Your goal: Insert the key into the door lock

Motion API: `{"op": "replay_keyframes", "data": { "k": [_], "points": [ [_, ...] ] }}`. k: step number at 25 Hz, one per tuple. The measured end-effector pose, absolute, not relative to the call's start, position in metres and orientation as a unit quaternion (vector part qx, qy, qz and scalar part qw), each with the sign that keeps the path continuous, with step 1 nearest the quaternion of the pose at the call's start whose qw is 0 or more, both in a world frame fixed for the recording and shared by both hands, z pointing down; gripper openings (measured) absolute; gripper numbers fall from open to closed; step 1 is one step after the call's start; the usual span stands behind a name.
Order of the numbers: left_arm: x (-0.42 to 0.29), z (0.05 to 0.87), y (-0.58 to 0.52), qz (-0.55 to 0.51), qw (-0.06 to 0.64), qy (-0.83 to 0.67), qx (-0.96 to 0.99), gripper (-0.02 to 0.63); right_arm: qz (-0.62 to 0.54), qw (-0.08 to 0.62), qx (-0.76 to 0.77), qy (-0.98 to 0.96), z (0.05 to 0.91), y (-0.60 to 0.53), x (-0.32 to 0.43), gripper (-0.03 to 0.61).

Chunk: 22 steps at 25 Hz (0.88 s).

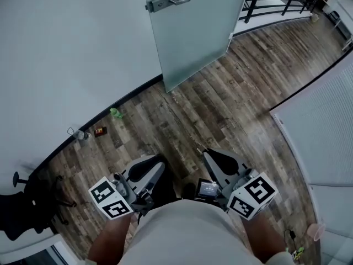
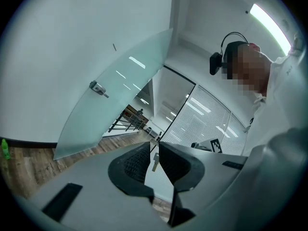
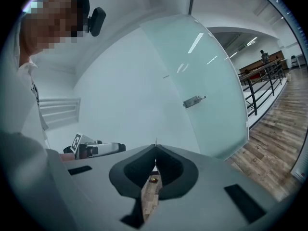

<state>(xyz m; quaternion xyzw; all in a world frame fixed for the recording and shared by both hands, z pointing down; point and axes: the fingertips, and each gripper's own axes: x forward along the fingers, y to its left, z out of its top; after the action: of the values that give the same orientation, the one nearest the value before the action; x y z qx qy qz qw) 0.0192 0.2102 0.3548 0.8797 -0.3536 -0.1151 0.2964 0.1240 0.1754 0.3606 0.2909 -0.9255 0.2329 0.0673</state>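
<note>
Holding the key (image 2: 155, 161) is the left gripper (image 1: 154, 167) — jaws nearly together, pinching it near the tips, long axis roughly upright between them. The lock (image 1: 168, 1) on the glass door (image 1: 193, 32) is well apart, ahead and up-left of those jaws. Both grippers are held low, pointing about level — the right gripper (image 1: 212, 159) is closed at the tips, looks empty.

A frosted glass door (image 1: 193, 32) carries a brushed metal handle (image 1: 171, 1) above a matt wood-grain plank floor (image 1: 220, 109).
</note>
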Motion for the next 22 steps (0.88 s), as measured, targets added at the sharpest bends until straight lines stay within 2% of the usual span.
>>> {"op": "replay_keyframes", "data": {
  "k": [11,22],
  "points": [
    [-0.044,0.345,0.124,-0.109,0.302,-0.318,0.892,0.067,0.237,0.063,0.315,-0.917,0.351,0.099,0.053,0.015],
    [-0.093,0.344,0.083,-0.11,0.308,-0.297,0.897,0.067,0.233,0.066,0.328,-0.913,0.347,0.061,0.0,0.015]
  ]
}}
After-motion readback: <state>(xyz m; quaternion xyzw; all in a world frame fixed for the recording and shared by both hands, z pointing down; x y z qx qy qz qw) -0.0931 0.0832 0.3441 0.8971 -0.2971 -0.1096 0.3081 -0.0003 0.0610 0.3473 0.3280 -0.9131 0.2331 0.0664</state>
